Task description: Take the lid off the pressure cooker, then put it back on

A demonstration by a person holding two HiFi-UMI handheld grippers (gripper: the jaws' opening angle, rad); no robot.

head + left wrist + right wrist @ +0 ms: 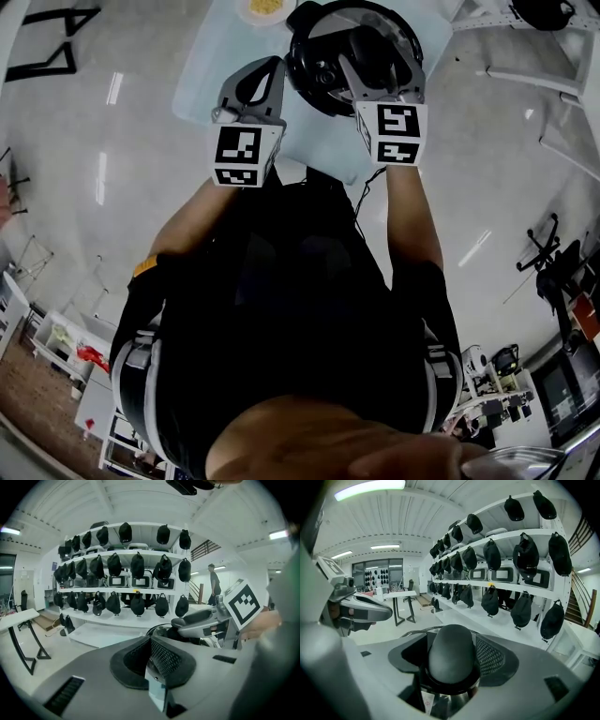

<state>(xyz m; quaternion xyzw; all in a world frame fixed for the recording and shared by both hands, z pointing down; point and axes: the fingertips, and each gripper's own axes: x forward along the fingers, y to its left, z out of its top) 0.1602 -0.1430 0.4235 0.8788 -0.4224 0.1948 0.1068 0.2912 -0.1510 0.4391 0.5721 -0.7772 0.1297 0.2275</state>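
the pressure cooker (319, 80) stands upright on the far part of a pale table (211, 66), straight ahead of the person and just beyond both grippers. its lid (375, 23) lies flat on top with its face up, inside the pot's black rim. in the head view the pot shows as a round shape. any long side handle is covered or too dark to follow, so i cannot tell which way one points.

the right gripper (382, 64) reaches over the lid, pointing away from the person and tilted downward. its jaws are spread wide, with the lid's black handle (452, 656) standing up between them. in the right gripper view the handle is a smooth dome with its rounded end toward the camera. the meshed pad (490, 656) on its right sits just beside the handle, and i see no squeeze on it.

the left gripper (264, 77) is just left of the pot, near its rim, and points the same way. its two pads are pressed together at the tips with nothing between them. in its own view the pot's rim and the right gripper show just past the jaws.

a plate of yellow food (265, 7) sits at the table's far edge, beside the cooker. white shelves hung with black caps (137, 566) fill the background.
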